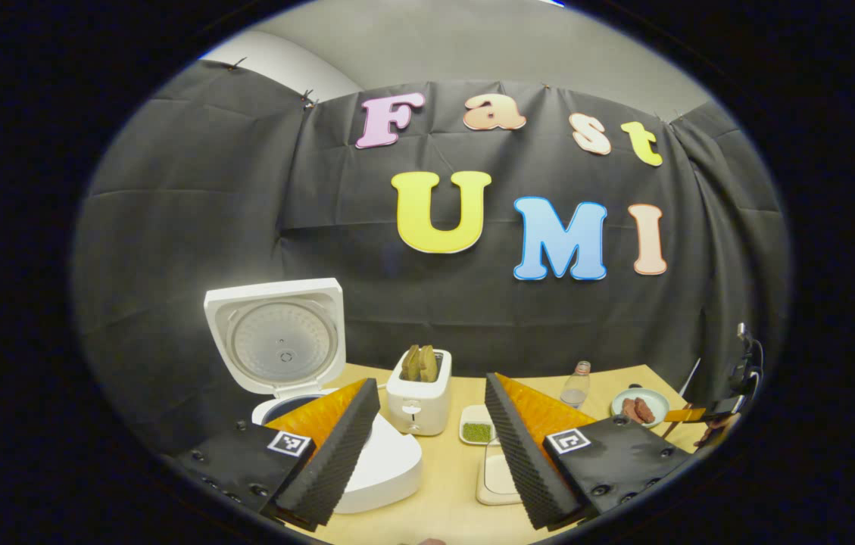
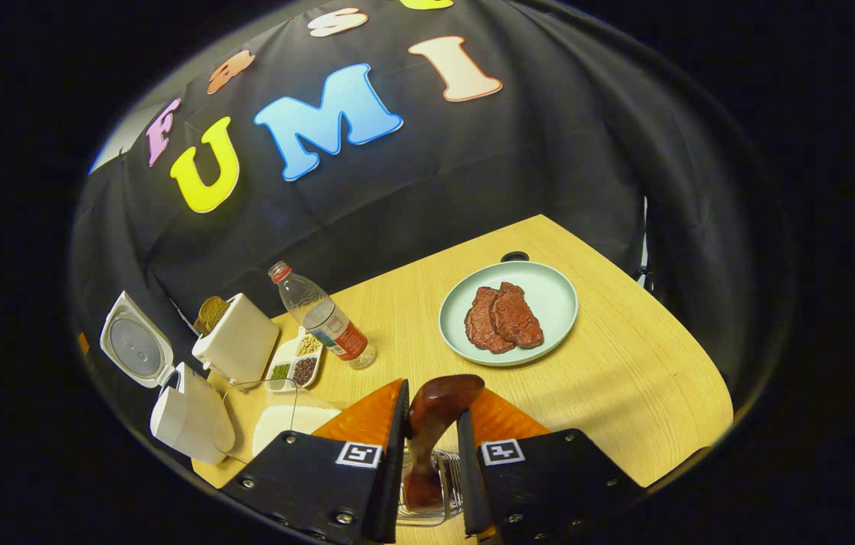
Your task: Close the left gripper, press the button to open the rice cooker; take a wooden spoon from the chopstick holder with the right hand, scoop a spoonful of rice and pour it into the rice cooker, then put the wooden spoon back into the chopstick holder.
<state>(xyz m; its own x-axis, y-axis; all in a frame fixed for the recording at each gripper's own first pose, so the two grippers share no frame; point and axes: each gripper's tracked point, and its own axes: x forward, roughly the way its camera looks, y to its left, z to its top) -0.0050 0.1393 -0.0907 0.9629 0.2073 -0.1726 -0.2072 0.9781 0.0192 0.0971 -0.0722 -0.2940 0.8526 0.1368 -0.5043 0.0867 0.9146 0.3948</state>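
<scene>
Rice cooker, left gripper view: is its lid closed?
No, the rice cooker has its lid standing upright, showing the round inner plate.

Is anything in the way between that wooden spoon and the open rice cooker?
Yes. In the right gripper view the right gripper grips the wooden spoon. The rice cooker sits far left, lid up. Between them stand the water bottle, the toaster and the sectioned dish.

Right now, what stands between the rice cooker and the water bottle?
The white toaster with bread, in the right gripper view, stands between the open rice cooker and the water bottle.
</scene>
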